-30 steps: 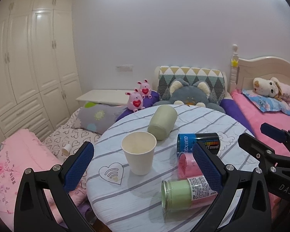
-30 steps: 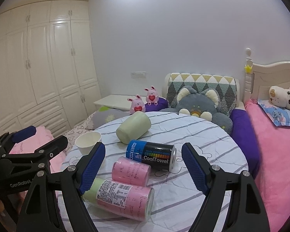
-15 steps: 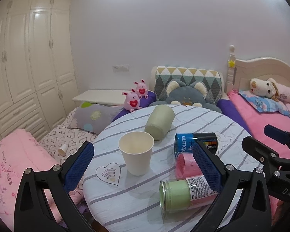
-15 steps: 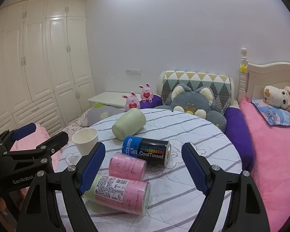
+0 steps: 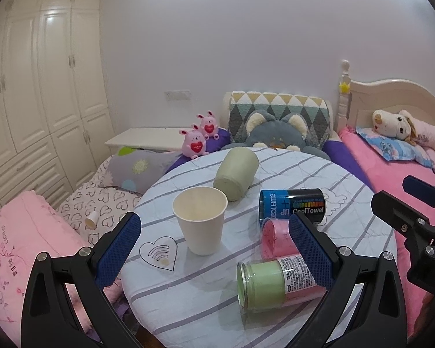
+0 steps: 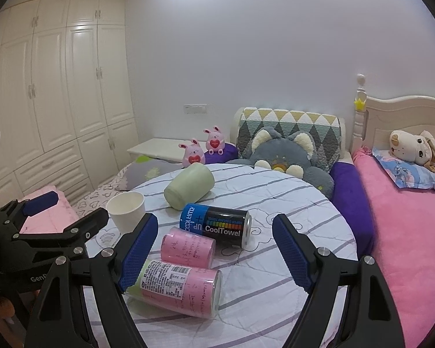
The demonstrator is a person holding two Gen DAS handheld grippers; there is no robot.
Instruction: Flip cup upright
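Paper cup (image 5: 200, 221) is seen upright; both claws are held spread, empty.
The green jar (image 5: 271, 284) is partly hidden by the left gripper (image 5: 214, 249); the right gripper (image 6: 214, 253) covers its end.

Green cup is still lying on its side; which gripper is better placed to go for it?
Probably left. The green cup lies just beyond the paper cup, nearly ahead of the open left gripper. The right gripper faces the CoolTowel can.

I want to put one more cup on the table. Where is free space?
Bare cloth lies right of the CoolTowel can, toward the table edge, and behind the green cup. It is crowded around the pink roll and labelled jar.
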